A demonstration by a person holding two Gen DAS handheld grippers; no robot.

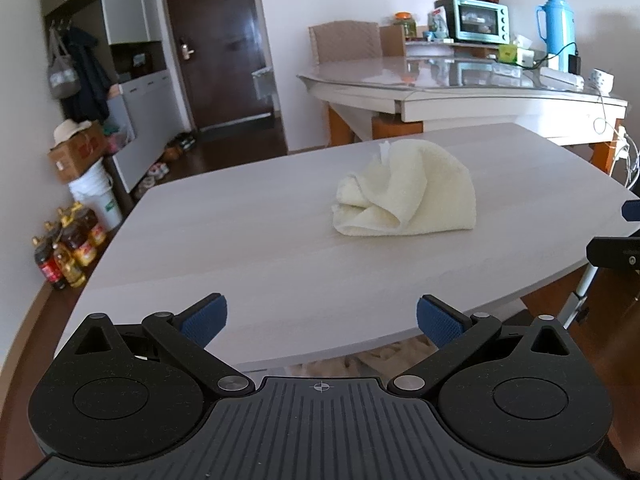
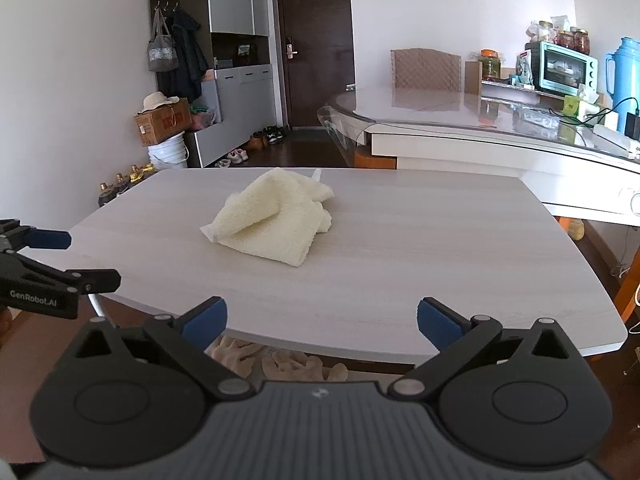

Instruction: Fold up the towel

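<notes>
A cream towel [image 1: 408, 192] lies crumpled in a loose heap near the middle of the pale wood-grain table [image 1: 248, 248]. The right wrist view shows the same towel [image 2: 272, 222] bunched toward the table's far side [image 2: 420, 248]. My left gripper [image 1: 322, 322] is open at the near edge, well short of the towel, nothing between its blue pads. My right gripper [image 2: 322, 320] is open too, also back at the near edge with empty fingers. The left gripper [image 2: 60, 258] shows at the left border of the right wrist view; a right-gripper finger [image 1: 616, 256] peeks in at the right of the left view.
A larger glass-topped table [image 1: 460, 84] stands behind, with a teal toaster oven [image 1: 478, 20], a blue thermos [image 1: 558, 26] and cables. A padded chair [image 2: 426, 68] is beside it. Oil bottles [image 1: 68, 248], a bucket and boxes crowd the floor at left.
</notes>
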